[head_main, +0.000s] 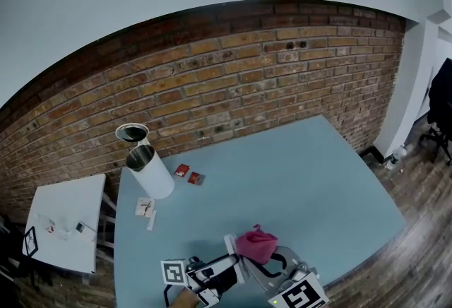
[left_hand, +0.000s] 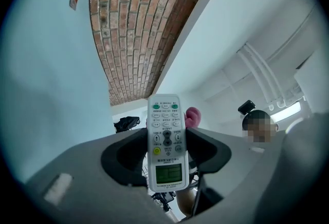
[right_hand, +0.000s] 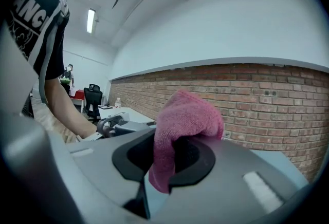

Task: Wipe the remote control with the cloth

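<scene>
Evidently the left gripper clamps the remote control upright near six o'clock on the table, keypad exposed, so the right gripper, pinching the pink cloth at its three o'clock, can wipe.

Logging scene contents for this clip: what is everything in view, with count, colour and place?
remote control: 1, white, in the left tongs
cloth: 1, pink, in the right tongs
table: 1, light blue, beside the brick wall
canister: 1, white, open-topped, table's far left corner
packets: 2, red, right of the canister
side table: 1, white, left of the table
left tongs: 1, grey, shut on the remote control
right tongs: 1, grey, shut on the cloth
</scene>
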Tool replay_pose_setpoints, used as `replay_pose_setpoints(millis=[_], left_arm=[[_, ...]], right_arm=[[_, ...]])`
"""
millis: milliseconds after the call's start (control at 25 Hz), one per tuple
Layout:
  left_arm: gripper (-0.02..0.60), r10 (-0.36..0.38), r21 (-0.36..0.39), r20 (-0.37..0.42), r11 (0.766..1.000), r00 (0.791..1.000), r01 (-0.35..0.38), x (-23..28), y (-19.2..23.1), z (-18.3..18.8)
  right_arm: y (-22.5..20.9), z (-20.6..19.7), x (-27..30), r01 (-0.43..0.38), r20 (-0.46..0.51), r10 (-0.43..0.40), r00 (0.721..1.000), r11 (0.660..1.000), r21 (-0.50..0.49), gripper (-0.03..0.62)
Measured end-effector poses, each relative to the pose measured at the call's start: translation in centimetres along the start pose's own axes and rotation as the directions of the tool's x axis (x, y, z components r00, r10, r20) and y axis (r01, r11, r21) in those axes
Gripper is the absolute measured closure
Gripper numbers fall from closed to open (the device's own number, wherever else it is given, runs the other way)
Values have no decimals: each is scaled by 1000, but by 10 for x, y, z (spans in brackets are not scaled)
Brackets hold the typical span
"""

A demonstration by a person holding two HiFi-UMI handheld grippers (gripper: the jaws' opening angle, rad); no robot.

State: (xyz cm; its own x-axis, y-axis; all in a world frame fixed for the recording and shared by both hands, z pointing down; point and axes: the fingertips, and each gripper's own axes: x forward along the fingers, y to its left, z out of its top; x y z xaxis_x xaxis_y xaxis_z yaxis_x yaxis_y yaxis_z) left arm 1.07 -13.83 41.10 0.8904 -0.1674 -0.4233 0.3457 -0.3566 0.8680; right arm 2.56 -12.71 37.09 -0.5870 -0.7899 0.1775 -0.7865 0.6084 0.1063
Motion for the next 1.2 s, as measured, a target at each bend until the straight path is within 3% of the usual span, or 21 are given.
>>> replay_pose_setpoints(millis=[480,720,880,1000,1200], left_arm=[[345,77,33,193,996,978,-85,-9,8,41],[345,156,53,298,982,942,-180,-17,19,66],[345,205,68,349,968,915,-242,-18,27,79],[345,222,78,386,959,895,-271,-18,26,88],[345,241,126,425,939,873,-321,-12,22,95]], right_arm=[[12,-9,1,-28,2,28,1000,998,52,531],[15,-16,3,-31,-2,31,1000,995,94,531],[4,-33,9,8,-4,-8,1000,987,158,531],[-4,-39,16,35,18,-41,999,969,246,531],[-15,-48,21,61,44,-88,995,902,428,531]])
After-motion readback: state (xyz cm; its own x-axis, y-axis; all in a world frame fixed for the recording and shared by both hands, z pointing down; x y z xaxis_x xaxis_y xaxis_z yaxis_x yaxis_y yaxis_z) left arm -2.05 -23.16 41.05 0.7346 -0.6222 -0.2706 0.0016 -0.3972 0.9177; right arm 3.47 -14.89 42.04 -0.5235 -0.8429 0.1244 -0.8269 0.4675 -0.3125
